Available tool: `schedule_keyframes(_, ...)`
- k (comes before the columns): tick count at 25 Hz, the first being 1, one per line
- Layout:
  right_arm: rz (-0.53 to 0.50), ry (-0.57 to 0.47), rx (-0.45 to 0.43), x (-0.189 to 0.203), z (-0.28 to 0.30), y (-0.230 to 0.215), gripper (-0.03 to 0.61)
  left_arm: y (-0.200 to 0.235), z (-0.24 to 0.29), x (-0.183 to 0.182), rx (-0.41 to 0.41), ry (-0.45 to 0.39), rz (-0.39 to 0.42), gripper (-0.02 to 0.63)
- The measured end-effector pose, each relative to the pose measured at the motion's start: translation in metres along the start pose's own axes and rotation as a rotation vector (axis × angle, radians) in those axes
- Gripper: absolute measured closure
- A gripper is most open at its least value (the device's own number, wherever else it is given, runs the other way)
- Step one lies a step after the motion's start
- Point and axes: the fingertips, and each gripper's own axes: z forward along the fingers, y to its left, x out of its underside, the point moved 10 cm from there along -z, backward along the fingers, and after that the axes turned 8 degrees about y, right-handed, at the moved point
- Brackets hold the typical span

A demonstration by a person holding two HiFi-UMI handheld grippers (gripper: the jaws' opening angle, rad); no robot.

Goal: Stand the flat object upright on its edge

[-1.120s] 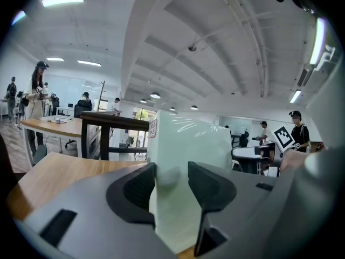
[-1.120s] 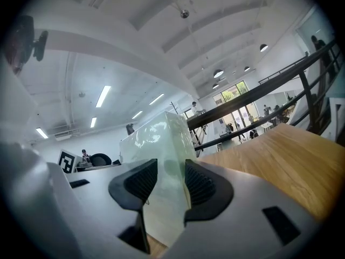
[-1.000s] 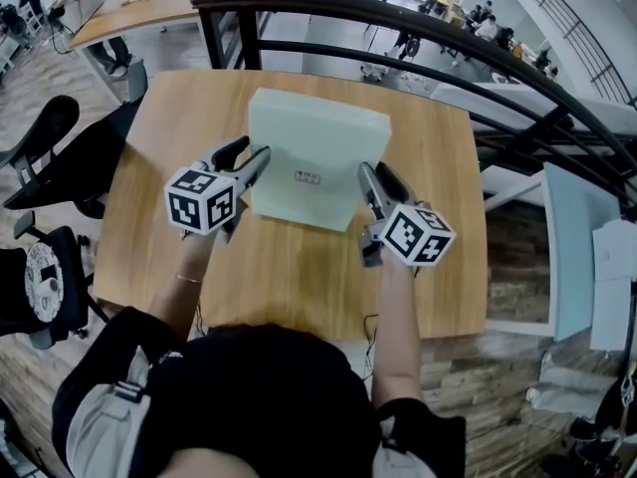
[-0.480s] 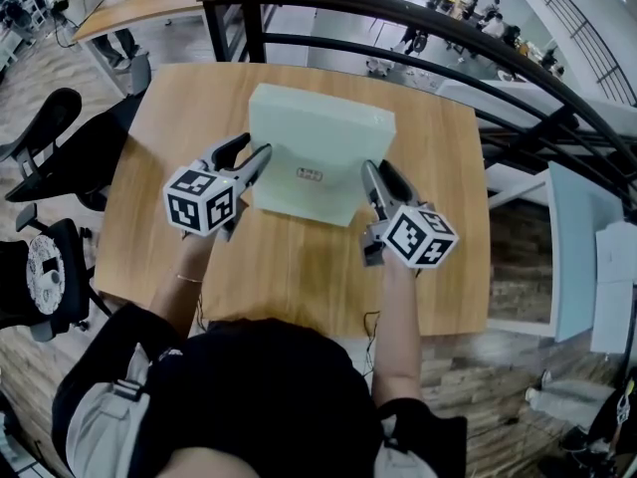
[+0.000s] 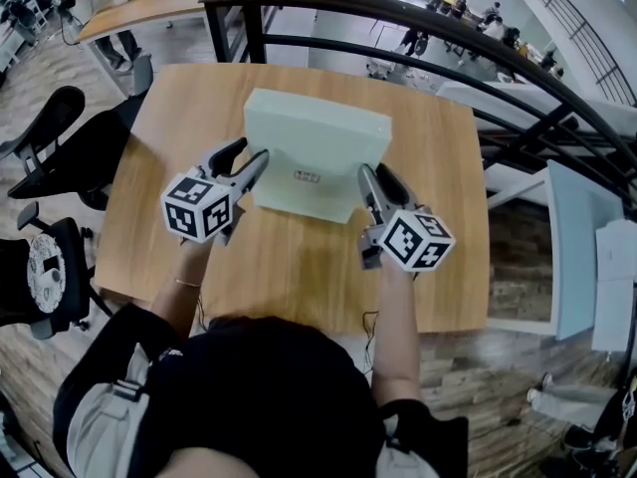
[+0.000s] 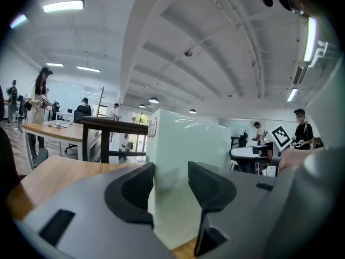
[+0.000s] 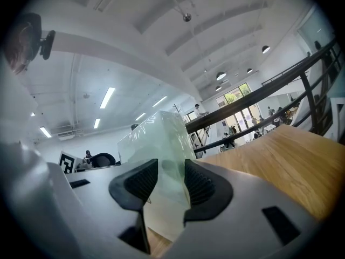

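While the pale box [image 5: 314,162] stands edgewise on the table [image 5: 299,272], left tongs [image 5: 255,155] clamp its left end. Right tongs [image 5: 371,175] clamp the other.

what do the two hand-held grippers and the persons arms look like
Both the left hand-held gripper and the right hand-held gripper have grey bodies with dark pads. Each carries a white cube printed with black square markers. The person wears a short-sleeved black top and a thin bracelet; the forearms are bare.

The small label [image 5: 308,177] on the box [image 5: 318,132] is too small to read.
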Motion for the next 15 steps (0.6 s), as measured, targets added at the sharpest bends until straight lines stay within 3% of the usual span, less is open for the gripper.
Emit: schedule_keyframes(15,-0.001,-0.003,-0.021,0.014,-0.017,0.009,0.420,-0.011,-0.020,0.014,-0.002,-0.019,0.004,0.414)
